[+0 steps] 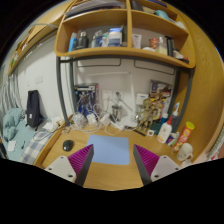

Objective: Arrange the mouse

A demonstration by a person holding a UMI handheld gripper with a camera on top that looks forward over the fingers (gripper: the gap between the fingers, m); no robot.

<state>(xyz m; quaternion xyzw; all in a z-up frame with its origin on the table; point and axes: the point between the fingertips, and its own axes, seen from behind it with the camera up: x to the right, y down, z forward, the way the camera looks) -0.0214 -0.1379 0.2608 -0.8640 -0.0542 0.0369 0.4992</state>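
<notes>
Ahead of the left finger, a bit off to the left side, the small dark mouse (68, 145) sits on the wooden desk (110, 178). The gripper (113, 160) is spread wide and holds nothing. A blue mat (111, 150) lies between the fingers.

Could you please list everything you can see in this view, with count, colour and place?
mouse: one, black, on the desk left of the mouse pad.
mouse pad: one, blue, on the desk between and just ahead of the fingers.
desk: one, wooden, under both.
shelves: two wooden levels above the desk, holding bottles and boxes.
clutter: many mixed items along the desk's back and right; too small to name.
gripper: one, purple pads, fingers open, holding nothing.
</notes>
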